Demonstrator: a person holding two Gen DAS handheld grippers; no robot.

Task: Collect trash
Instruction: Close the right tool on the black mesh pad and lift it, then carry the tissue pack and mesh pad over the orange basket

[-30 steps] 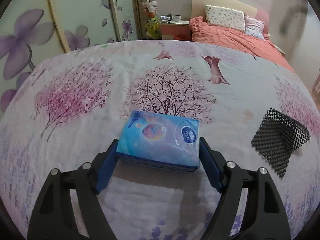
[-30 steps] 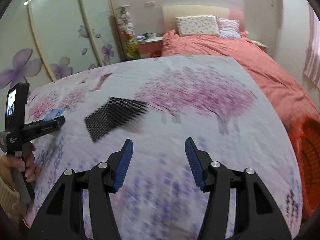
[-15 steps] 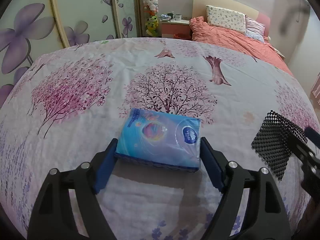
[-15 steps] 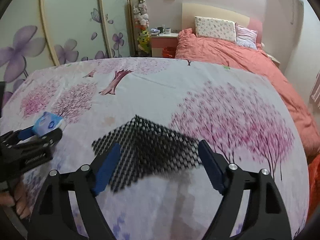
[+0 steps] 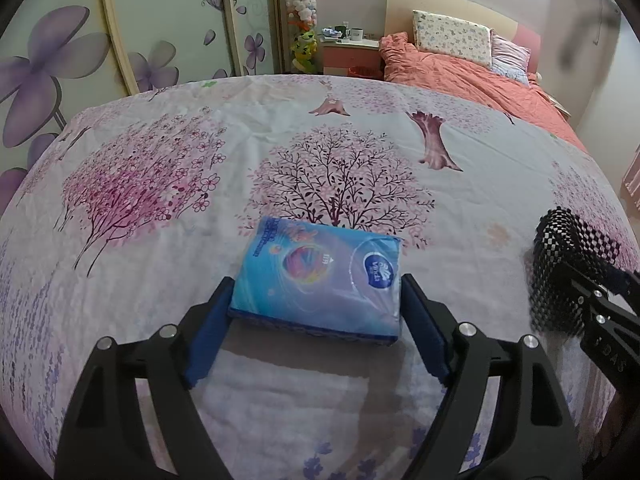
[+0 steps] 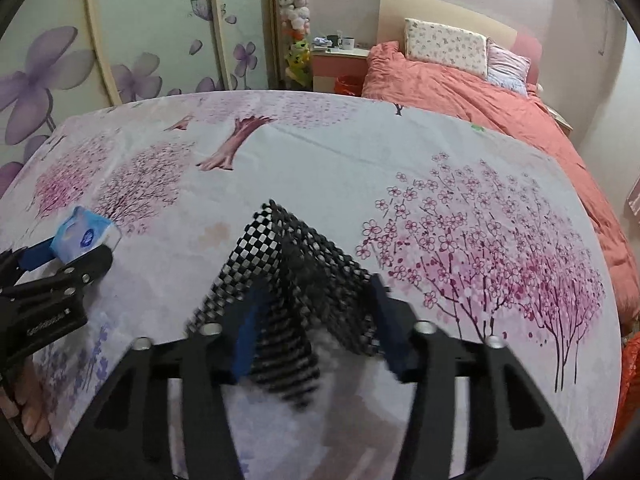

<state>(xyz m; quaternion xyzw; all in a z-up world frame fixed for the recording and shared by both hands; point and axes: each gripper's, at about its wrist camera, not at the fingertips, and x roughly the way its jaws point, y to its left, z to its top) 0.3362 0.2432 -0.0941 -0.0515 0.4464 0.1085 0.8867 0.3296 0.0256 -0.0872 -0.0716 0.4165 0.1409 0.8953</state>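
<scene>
The left gripper [image 5: 316,328] is sitting low over a flower-printed bedsheet [image 5: 168,216] with a blue tissue pack [image 5: 320,276] lying flat between its two blue pads; the pads are standing right against the pack's short sides, though whether they are pressing on it or just flanking it cannot be told. The pack's far end is reaching out beyond the fingertips, toward a printed tree. Off to this gripper's right, well apart from the pack, the right gripper [image 6: 316,316] is working on a black mesh mat [image 6: 296,276]. Its jaws have just been closing, and the mat is now bunching up between them into a raised fold, its peak standing ahead of the fingertips and its lower edge trailing back under the gripper's body. The blue pads are pushing in on the fold from both sides, so the right gripper is pinching the mesh. In the left wrist view the same mat [image 5: 568,256] is showing crumpled at the tip of the right gripper [image 5: 560,280]. Part of a hand [image 6: 28,412] is showing below the left gripper [image 6: 76,248] in the right wrist view.
</scene>
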